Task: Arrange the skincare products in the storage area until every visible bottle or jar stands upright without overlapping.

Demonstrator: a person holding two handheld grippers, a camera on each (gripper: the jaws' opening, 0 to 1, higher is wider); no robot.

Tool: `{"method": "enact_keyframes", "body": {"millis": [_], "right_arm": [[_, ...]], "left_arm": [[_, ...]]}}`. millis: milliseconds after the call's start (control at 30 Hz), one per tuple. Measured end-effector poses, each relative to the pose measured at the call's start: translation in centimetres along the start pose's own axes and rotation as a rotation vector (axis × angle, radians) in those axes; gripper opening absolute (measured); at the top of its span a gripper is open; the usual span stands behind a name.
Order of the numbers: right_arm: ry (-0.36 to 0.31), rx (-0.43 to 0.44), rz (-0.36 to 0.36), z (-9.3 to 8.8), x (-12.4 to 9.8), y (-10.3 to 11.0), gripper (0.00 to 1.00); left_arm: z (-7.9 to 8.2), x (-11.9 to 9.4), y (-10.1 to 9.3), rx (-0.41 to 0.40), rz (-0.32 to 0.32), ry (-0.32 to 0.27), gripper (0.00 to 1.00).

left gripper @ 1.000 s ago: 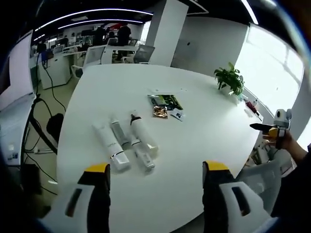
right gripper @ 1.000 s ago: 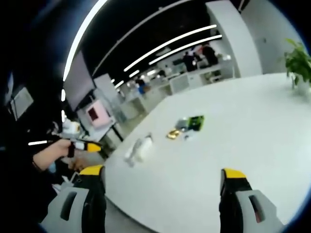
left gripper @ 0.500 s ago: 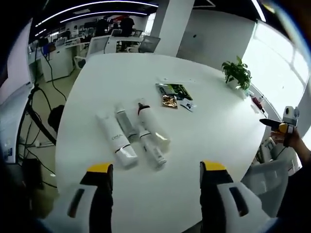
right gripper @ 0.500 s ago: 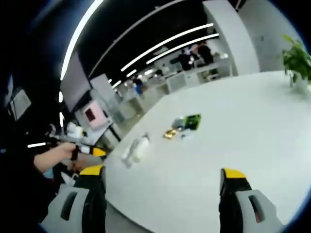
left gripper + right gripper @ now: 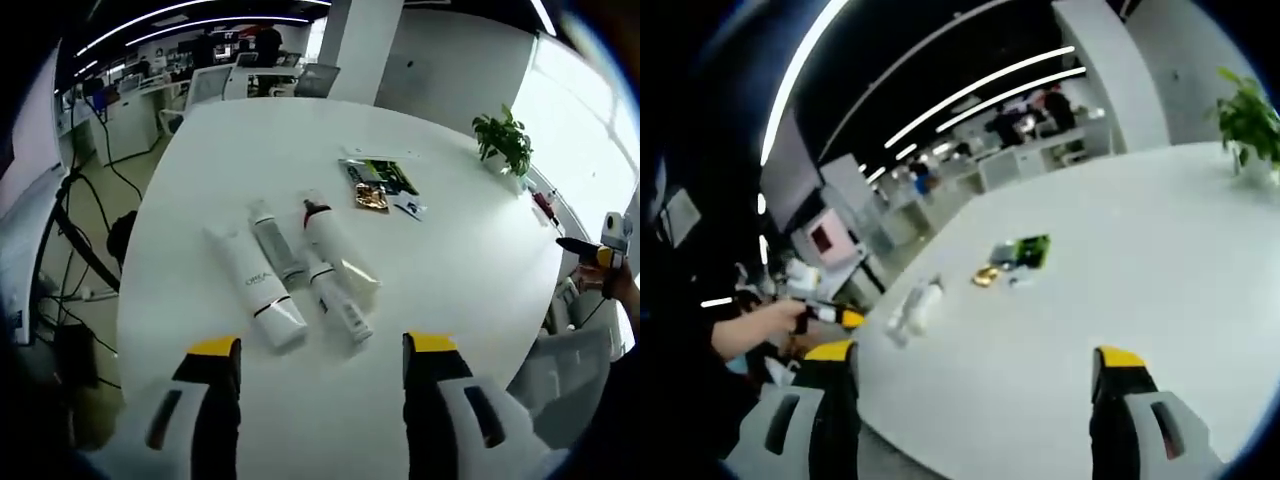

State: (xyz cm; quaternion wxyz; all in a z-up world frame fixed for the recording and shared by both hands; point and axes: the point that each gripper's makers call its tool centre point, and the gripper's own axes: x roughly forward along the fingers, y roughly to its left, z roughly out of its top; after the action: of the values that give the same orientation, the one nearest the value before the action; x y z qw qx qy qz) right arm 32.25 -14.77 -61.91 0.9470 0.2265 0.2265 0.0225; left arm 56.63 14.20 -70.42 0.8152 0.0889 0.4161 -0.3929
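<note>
A: What sits nearest the bottom of the left gripper view?

B: The left gripper (image 5: 320,375), its two yellow-tipped grey jaws spread wide apart with nothing between them, above the round white table (image 5: 470,270).

A: And the products?

B: Just past the jaws, centre frame, four white skincare tubes (image 5: 300,270) lie flat, side by side and touching, on the table. Farther, upper centre, small green and gold sachets (image 5: 378,185). At the far edge, upper right, a green potted plant (image 5: 503,140).

A: The other view?

B: The right gripper (image 5: 975,390) also gapes, holding nothing. The tubes show small at left centre (image 5: 912,308), the sachets (image 5: 1018,258) beyond them.
</note>
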Motion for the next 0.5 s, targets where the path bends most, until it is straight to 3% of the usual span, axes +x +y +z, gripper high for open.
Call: {"method": "enact_keyframes", "body": {"millis": [200, 500], "right_arm": [[0.003, 0.008, 0.002, 0.1, 0.2, 0.1, 0.97], [0.002, 0.007, 0.0, 0.7, 0.7, -0.3, 0.97]], "left_arm": [[0.1, 1.1, 1.2, 0.033, 0.04, 0.027, 0.58], [-0.1, 2.9, 2.0, -0.017, 0.047, 0.048, 0.54]]}}
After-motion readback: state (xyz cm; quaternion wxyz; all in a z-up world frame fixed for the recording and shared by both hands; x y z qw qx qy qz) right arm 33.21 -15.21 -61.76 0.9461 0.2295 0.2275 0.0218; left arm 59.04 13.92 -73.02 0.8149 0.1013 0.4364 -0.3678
